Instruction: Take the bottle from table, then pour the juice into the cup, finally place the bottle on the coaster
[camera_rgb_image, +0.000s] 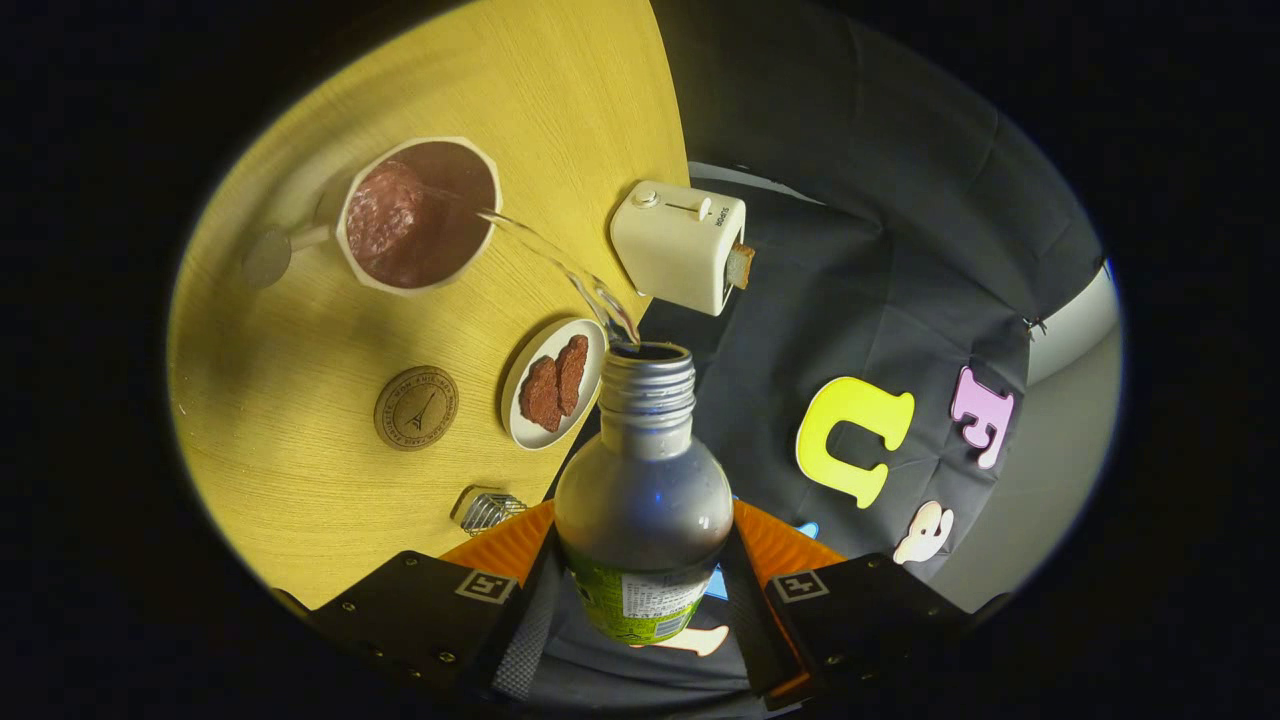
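Pouring juice, my tongs clamp the tilted bottle between both fingers as the stream arcs into the cup on the worktop; next, I judge, comes righting it for the coaster.

- I see the bottle between the fingers, mouth toward the cup.
- Plate between coaster and bottle neck; toaster at the table edge.

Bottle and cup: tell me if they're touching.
Apart. The gripper view shows the bottle, clamped in the tongs, pouring a stream across bare table into the cup.
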